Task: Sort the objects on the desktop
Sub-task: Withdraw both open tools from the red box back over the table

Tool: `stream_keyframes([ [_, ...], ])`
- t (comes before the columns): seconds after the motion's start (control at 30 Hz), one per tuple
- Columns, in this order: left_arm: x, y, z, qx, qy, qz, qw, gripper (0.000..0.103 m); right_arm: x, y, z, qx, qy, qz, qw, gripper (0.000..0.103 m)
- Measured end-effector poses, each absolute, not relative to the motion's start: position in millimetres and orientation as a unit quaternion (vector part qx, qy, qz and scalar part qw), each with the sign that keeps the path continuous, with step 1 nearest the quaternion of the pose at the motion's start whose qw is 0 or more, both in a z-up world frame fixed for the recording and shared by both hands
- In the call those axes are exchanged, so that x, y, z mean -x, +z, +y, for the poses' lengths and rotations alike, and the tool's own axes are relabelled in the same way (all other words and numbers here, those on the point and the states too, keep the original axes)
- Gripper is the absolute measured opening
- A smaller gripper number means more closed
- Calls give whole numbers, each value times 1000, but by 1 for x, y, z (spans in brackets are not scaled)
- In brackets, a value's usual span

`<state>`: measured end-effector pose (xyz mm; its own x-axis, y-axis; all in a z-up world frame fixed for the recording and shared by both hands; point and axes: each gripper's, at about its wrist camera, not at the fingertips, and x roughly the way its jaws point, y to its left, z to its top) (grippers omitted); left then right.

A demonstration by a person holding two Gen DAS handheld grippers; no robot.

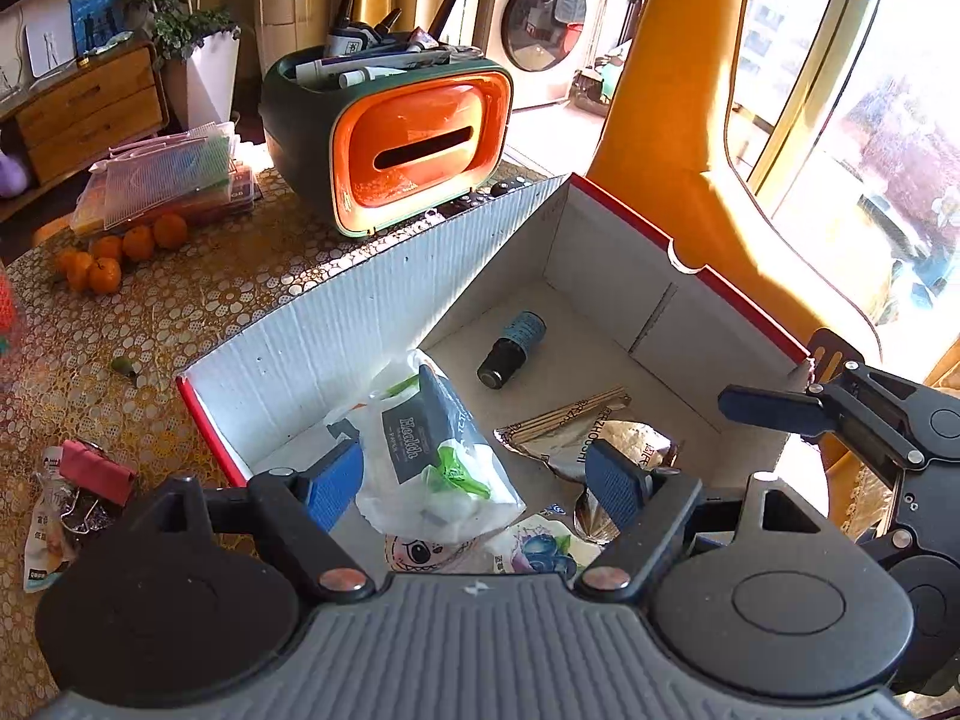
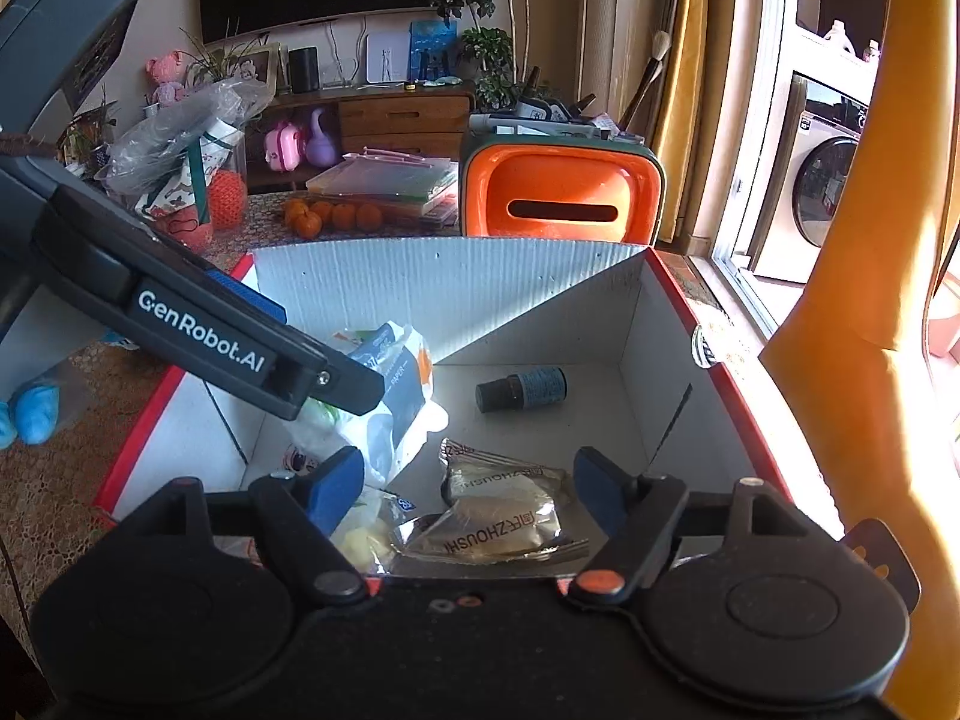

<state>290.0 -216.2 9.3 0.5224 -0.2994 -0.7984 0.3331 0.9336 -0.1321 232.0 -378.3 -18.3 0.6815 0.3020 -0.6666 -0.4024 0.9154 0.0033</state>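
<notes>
A white cardboard box with red edges (image 1: 336, 324) (image 2: 456, 294) stands on the table. In it lie a small dark bottle (image 1: 510, 348) (image 2: 521, 389), a white plastic bag with dark print (image 1: 432, 456) (image 2: 390, 384), silver snack packets (image 1: 606, 438) (image 2: 504, 510) and a blueberry packet (image 1: 540, 546). My left gripper (image 1: 477, 483) is open over the box's near side, the bag between and below its blue pads. My right gripper (image 2: 468, 489) is open above the silver packets; it also shows at the right of the left wrist view (image 1: 774, 405).
An orange and green organiser (image 1: 414, 144) (image 2: 564, 192) with pens stands behind the box. Oranges (image 1: 114, 252) (image 2: 330, 216) and plastic cases (image 1: 174, 174) lie at the back left. A red clip (image 1: 96, 471) and wrappers lie left of the box. A yellow chair (image 1: 672, 120) is at the right.
</notes>
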Motion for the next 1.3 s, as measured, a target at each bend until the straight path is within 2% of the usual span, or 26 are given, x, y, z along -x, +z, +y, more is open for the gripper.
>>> stream_keyframes([
  [0.2, -257, 32, -191, -3, -174, 429, 886, 81, -209, 0, -366, 61, 203, 330, 920, 85],
  [0.67, -187, 63, -118, 10, -151, 378, 913, 81, -158, 23, -309, 46, 229, 307, 922, 88],
  [0.97, -159, 63, -68, 13, -126, 356, 926, 81, -140, 23, -263, 46, 234, 302, 923, 88],
  [1.1, -152, 59, -43, 16, -110, 350, 930, 81, -137, 23, -243, 48, 241, 298, 922, 92],
  [1.3, -147, 47, -7, 25, -90, 353, 931, 81, -138, 20, -213, 57, 254, 298, 918, 92],
])
